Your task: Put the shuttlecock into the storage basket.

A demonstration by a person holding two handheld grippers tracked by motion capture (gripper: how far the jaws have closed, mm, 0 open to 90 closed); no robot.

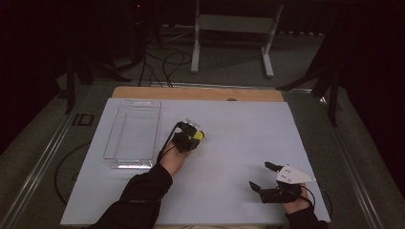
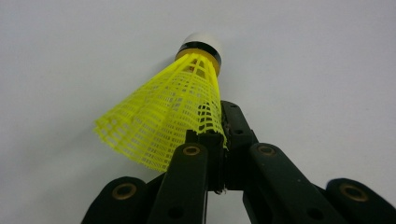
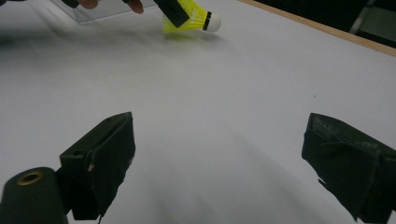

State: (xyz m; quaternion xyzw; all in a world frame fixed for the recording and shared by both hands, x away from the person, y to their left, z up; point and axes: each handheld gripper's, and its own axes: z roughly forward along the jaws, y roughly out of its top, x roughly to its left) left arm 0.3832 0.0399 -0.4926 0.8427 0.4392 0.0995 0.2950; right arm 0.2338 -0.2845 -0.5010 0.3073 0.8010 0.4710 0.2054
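- Yellow shuttlecock point(image 2: 173, 116) pinched at the skirt rim by left gripper point(image 1: 187, 138), near table centre, cork pointing toward 2 o'clock in the high view.
- Jaws closed flat on the mesh, squashing one side; thin grip likely chosen because the skirt is the only soft, narrow part to catch.
- Clear tray point(image 1: 133, 131) lying at 9 o'clock of the shuttlecock, near but apart; probably the drop-off spot.
- Right gripper point(image 1: 268, 177) resting at 5 o'clock near the table's point(image 1: 239, 133) front edge, jaws spread wide, holding nothing, seemingly parked out of the way.
- Shuttlecock low over the white surface; contact with it hard to judge.
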